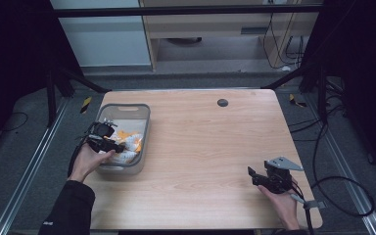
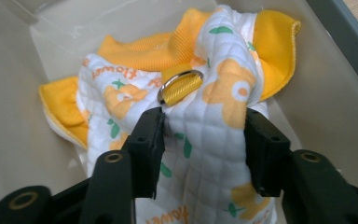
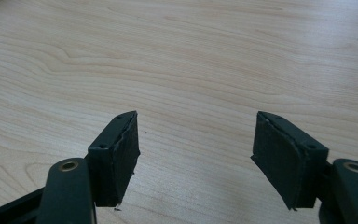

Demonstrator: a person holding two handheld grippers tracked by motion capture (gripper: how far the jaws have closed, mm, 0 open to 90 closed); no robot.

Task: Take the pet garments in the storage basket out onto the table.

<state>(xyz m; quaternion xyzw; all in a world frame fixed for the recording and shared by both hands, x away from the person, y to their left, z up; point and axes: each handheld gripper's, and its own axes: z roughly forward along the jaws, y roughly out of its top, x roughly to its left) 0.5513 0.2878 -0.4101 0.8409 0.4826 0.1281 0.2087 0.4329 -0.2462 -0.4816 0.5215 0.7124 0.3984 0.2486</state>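
Right hand-held gripper (image 1: 253,175) spread wide over bare pale-wood desk (image 1: 210,147). Left hand-held gripper (image 2: 205,140) pinching quilted cloth (image 2: 214,140) inside grey bin (image 1: 144,132). Grey floor (image 1: 24,147), cables (image 1: 342,191) around.

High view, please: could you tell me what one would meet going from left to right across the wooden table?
Grey plastic bin holding the white-and-orange quilted cloth, with the left gripper reaching into it → small dark round disc set in the table → right gripper, fingers apart, over bare wood.

Cloth (image 2: 214,121) white w/ orange flowers; bin (image 1: 144,128) grey.
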